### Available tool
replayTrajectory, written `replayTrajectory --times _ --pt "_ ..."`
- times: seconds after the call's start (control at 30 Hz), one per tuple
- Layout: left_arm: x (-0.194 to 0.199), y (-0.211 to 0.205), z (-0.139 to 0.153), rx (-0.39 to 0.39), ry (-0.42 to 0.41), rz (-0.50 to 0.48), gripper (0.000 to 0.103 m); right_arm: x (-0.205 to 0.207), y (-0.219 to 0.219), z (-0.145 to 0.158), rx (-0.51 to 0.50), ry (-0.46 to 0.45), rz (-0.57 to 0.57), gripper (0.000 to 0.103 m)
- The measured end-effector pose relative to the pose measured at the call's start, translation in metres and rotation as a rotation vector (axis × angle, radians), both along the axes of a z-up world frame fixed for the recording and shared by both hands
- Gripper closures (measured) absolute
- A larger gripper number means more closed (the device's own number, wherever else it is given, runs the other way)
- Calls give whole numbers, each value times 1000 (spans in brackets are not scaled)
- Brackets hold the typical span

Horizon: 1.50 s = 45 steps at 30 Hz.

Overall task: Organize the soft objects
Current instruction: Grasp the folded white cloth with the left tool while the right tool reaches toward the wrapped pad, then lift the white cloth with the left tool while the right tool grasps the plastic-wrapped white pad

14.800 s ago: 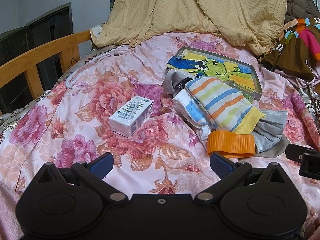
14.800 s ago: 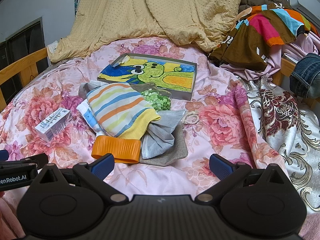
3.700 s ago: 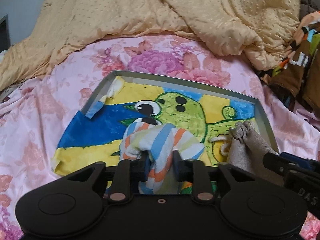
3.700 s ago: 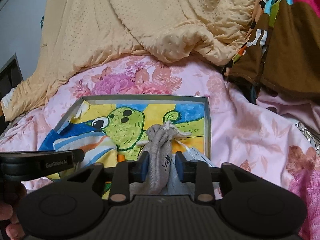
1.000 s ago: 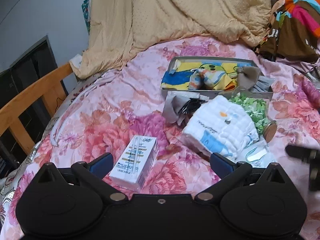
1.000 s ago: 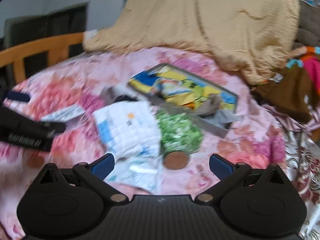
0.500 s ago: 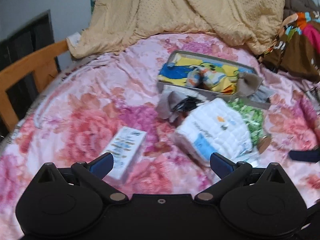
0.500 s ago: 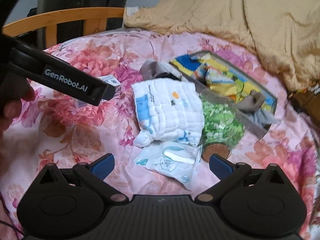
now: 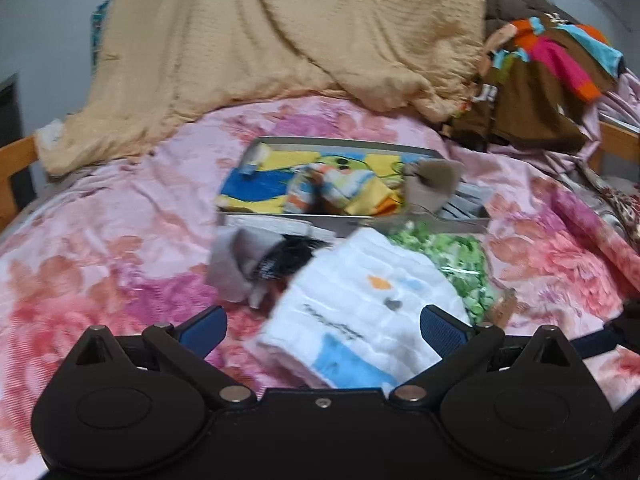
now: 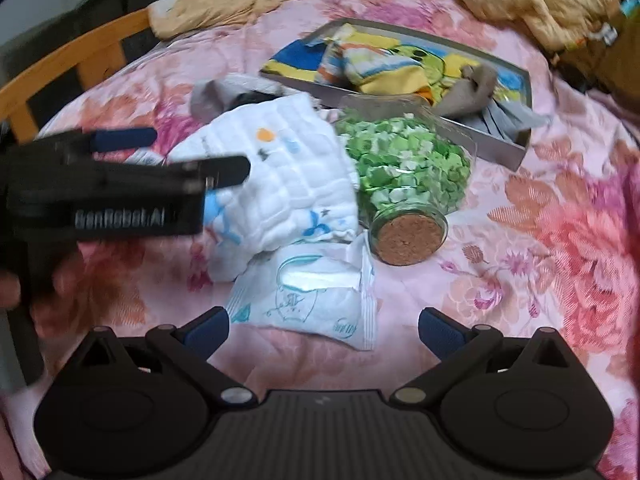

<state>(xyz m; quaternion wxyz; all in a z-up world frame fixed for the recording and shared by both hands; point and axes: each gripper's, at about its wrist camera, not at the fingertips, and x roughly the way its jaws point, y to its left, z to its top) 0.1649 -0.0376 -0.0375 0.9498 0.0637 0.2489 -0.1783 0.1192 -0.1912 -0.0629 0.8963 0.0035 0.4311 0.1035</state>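
White quilted cloth [image 9: 360, 312]: folded, lying on the flowered bed sheet [image 9: 120, 240], just ahead of the left claw [image 9: 322, 326] and between its spread fingers in the left wrist view; in the right wrist view it lies ahead and left of the right claw [image 10: 323, 330].
Left claw: jaws wide apart, holding nothing; from the right wrist view it reaches in from the left over the cloth's near-left edge, blurred, so contact cannot be told.
Right claw: jaws wide apart, empty, above the sheet near a sealed white packet [image 10: 312, 300].
White packet: flat on the sheet, directly ahead of the right claw, its far edge tucked under the white cloth.
Glass jar [image 10: 404, 176]: on its side, full of green pieces, cork end toward the right claw, touching the cloth's right side.
Tray [image 9: 404, 222]: beyond the jar, lined with a yellow, blue and green cartoon picture.
Striped cloth [image 9: 332, 188]: bunched inside the tray, toward the middle.
Tan pouch [image 9: 432, 184]: in the tray's right part, beside grey fabric [image 10: 508, 116] hanging over the rim.
Grey and black items [image 9: 260, 264]: crumpled on the sheet, left of the white cloth, near the tray's front wall.
Yellow blanket [image 9: 280, 40]: heaped at the far end of the bed.
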Motion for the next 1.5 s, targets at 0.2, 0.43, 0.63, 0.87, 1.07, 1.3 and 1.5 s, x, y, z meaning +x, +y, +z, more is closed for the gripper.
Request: replayTrajectory --times 0.2,0.43,0.63,0.87,1.07,1.3,1.5 --pt "10 0 -5 -72 42 -55 5 10 -3 -8 38 22 -14 0" --pt "10 8 -9 -178 153 1 26 21 -5 -18 82 49 -12 9" --pt "4 7 -7 -210 198 -6 53 23 -8 -19 126 93 2 19" --pt "-7 7 -7 -302 249 -16 59 16 4 -14 88 90 63 21" --pt "2 5 -15 -304 311 2 43 14 4 -10 98 64 60 26" --pt "10 7 -24 -321 332 17 51 16 3 -5 141 62 67 40" --pt "9 15 -16 -359 316 55 77 14 9 -1 165 70 109 57"
